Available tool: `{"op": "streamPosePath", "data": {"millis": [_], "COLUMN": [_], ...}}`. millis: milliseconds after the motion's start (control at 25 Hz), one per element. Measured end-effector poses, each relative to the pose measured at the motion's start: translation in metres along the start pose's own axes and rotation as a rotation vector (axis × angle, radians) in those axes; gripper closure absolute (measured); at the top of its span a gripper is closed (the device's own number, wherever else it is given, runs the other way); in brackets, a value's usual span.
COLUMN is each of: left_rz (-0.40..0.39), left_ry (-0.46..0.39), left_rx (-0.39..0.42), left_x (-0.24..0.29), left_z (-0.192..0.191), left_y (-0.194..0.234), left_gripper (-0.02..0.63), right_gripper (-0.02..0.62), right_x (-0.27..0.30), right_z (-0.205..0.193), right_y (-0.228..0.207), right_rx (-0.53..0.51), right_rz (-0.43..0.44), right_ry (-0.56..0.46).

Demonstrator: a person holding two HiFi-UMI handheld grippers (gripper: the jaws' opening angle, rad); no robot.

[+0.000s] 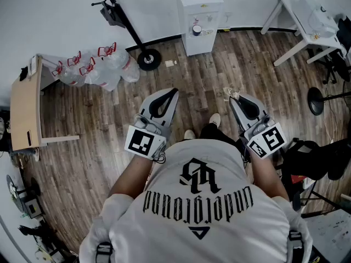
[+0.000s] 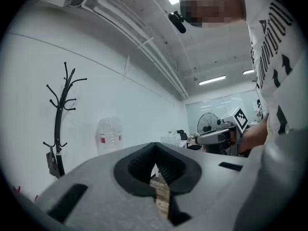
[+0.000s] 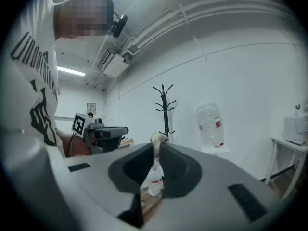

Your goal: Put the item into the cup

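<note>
**Head view.** Person stands on a wood floor (image 1: pixel 82 163), both grippers held out ahead with noses toward 12 o'clock.
- Left gripper (image 1: pixel 174 91) sits at 9 o'clock of the right one, well apart from it. Its jaws taper to a shut point with nothing at the tip.
- Right gripper (image 1: pixel 231 96) has a small, pale, crumpled item (image 1: pixel 230 92) at its very tip.
- Water dispenser (image 1: pixel 198 18) stands against the wall at 12 o'clock, coat stand (image 1: pixel 149 59) base at 11, bags of bottles (image 1: pixel 98 67) at 10.
- No cup shows in this view.

**Left gripper view.** Left gripper (image 2: pixel 155 147) has its pads pressed together, with only a sliver of floor showing below them. It carries nothing. Probably shut because it has no part in the carry. The right gripper (image 2: pixel 219 136) shows at 3 o'clock.

**Right gripper view.** Right gripper (image 3: pixel 158 147) is clamped on the item (image 3: pixel 157 139).
- The item is a thin yellowish scrap standing upright between the pads, its top poking out at 12 o'clock.
- It is pinched near the tips. Likely so it falls clear once the jaws part over a cup.
- The bottle bags show through the gap beneath.
- The coat stand (image 3: pixel 165 107) is beyond at 12 o'clock, and the dispenser's bottle (image 3: pixel 210 124) at 1.
- No cup shows here either.

**Judgement.** This looks like a carry stage, with the item secured and the cup yet to be brought into sight. The light scrap could snag on the pads at release.
</note>
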State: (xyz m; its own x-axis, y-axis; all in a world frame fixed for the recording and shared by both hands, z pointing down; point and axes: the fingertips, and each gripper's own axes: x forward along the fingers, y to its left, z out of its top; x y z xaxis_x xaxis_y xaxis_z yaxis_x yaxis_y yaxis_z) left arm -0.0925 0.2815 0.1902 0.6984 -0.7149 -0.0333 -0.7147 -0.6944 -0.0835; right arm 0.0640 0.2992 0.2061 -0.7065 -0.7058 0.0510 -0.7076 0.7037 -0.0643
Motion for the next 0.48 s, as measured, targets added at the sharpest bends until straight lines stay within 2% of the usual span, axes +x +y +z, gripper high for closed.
{"op": "streamPosePath", "data": {"millis": [480], "left_rz": [0.015], "left_ry": [0.026], "left_rx": [-0.017], "left_x": [0.044], "left_z": [-0.010], "left_y": [0.014], "left_gripper": [0.600], "right_gripper": [0.549], "right_x": [0.015], "right_z": [-0.004], "right_y": [-0.042], "right_rx": [-0.023], "right_rz": [0.012], "right_ry": [0.006]}}
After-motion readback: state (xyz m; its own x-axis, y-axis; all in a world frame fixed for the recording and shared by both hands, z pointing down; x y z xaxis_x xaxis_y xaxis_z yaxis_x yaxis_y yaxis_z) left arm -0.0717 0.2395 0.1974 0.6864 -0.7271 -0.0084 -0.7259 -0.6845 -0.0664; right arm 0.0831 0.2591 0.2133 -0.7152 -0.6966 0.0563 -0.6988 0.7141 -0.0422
